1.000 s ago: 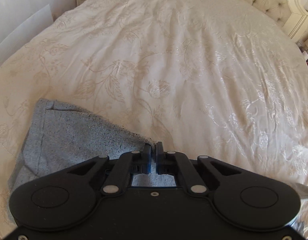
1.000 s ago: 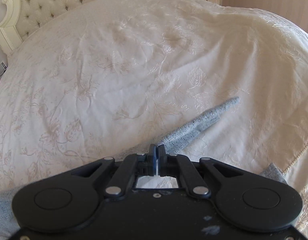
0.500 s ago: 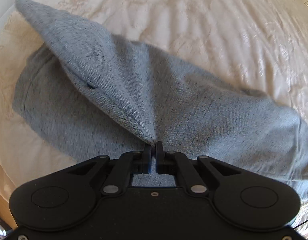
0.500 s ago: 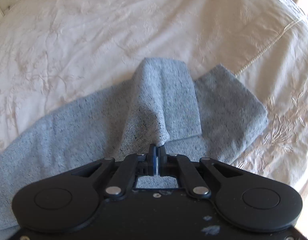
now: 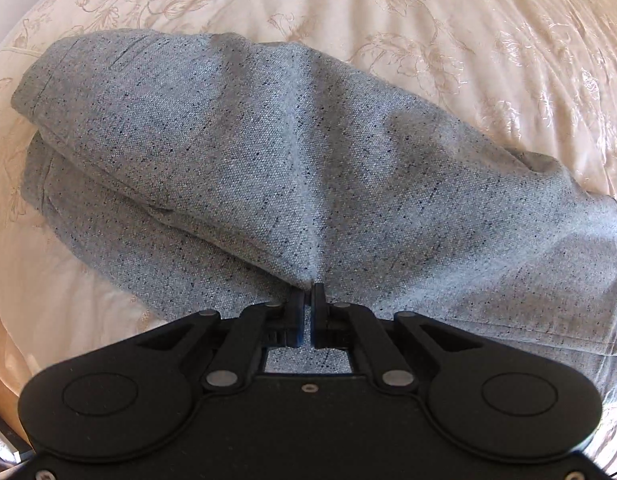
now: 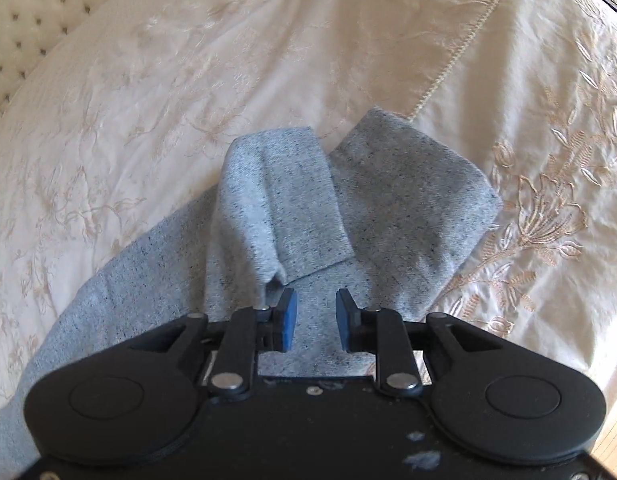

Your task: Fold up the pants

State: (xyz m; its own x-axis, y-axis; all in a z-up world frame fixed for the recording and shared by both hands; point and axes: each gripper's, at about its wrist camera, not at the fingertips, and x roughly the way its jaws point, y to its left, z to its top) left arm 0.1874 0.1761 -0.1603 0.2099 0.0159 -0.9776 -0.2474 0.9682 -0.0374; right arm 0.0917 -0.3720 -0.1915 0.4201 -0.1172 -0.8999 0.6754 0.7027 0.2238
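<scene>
The grey speckled pants (image 5: 292, 152) lie on the bed, on a cream bedspread (image 5: 468, 32) embroidered with a floral pattern.

Left tool (image 5: 308, 304): the jaws stand narrow, closed on a pinch of the pants fabric. From the pinch point the cloth fans away in ridges toward the far side. In the left wrist view the garment is doubled over. The upper layer runs from the far left, where a stitched hem edge is visible, toward the right. A lower layer shows beneath it at the near left. The tool points steeply down at the fabric.

Right tool (image 6: 316, 316): the jaws have just been opening and now stand partly apart. The blue pads (image 6: 289, 320) are clear of the cloth. No fabric is pressed between them; the pants (image 6: 388, 200) lie flat below the gap. Just beyond the left pad a folded flap of fabric (image 6: 284, 200) rests on top of the lower layer. The near corner of the flap is slightly raised and sits just beside the pad. To the right of the flap a wider end of the garment spreads toward the embroidered border of the bedspread (image 6: 268, 52). To the near left the fabric continues out of the frame.

A tufted headboard (image 6: 24, 20) is visible at the far left of the right wrist view. A stitched seam line (image 6: 448, 68) crosses the bedspread beyond the pants.
</scene>
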